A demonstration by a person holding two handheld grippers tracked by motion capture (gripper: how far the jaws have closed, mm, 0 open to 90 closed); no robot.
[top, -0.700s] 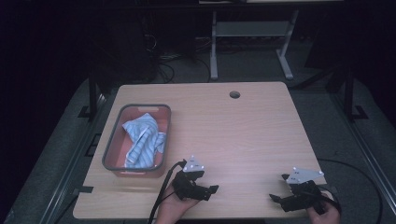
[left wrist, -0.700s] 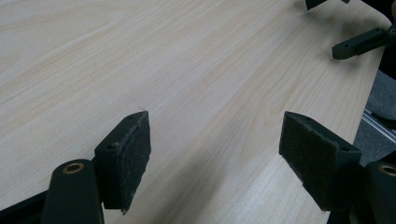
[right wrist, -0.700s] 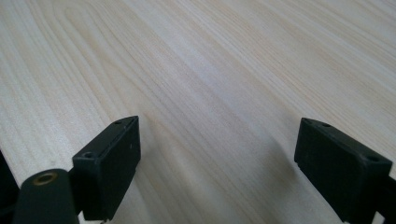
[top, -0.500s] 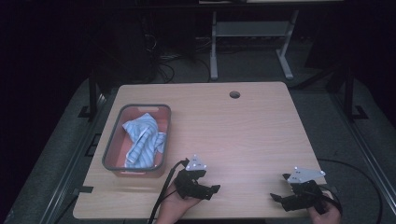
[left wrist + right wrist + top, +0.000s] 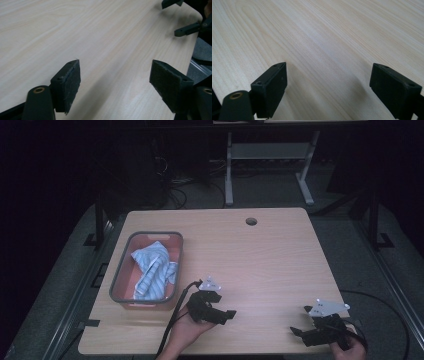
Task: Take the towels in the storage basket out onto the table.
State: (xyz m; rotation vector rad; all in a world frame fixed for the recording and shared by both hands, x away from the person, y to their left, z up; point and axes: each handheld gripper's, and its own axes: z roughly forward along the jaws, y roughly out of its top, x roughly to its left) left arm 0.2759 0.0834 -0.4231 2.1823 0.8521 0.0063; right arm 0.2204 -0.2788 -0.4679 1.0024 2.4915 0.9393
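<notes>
High view: left gripper [image 5: 231, 313] is hovering just above the table [image 5: 280, 255] near the middle of its near edge, held in a hand [image 5: 187, 327] coming in from the bottom, jaws standing wide apart with nothing between them and pointing toward the right side. Right gripper [image 5: 295, 332] is sitting low at the near right corner of the table, jaws also spread, empty, pointing left toward the other gripper; the two are staying well apart. A grey-rimmed tray [image 5: 118, 277] with a reddish floor is lying along the left edge of the table, and a blue-and-white striped cloth [image 5: 152, 270] is lying crumpled inside it, probably loosely bunched, though the dim light is making the folds hard to read. The tray is just beside the left gripper's hand, not touching it. Left gripper view: the two black pads [image 5: 71, 86] are standing far apart over bare wood grain, gripping nothing; the right gripper's jaw tips [image 5: 186, 29] are showing at the top right, by the table's edge. Right gripper view: both pads [image 5: 273, 88] are standing wide apart over bare wood, nothing between them.
</notes>
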